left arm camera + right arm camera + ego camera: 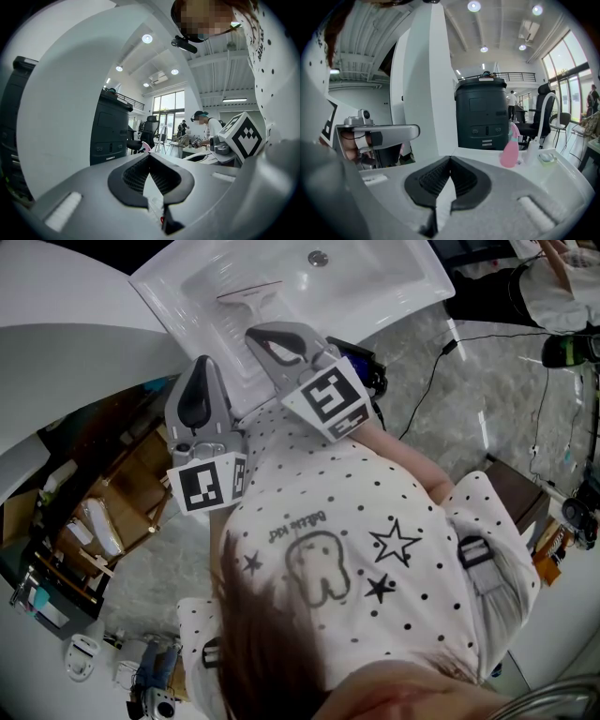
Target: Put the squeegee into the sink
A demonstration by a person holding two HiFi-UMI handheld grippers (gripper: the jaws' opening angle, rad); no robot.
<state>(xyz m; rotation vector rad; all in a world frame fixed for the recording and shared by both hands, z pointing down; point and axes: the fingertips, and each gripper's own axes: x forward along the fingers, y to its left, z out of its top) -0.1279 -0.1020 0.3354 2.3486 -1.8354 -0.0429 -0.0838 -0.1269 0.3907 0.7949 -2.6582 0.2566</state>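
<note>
surface: white sink [394, 277] holds squeegee [249, 296] | room: grey marbled floor [506, 390]

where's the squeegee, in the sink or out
In: the squeegee lies flat on the basin floor of the white sink, inside its rim.

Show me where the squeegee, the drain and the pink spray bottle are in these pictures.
squeegee [249, 296]: head view, where the handle meets the blade.
drain [319, 257]: head view, centre of the metal ring.
pink spray bottle [509, 152]: right gripper view, on its body.
</note>
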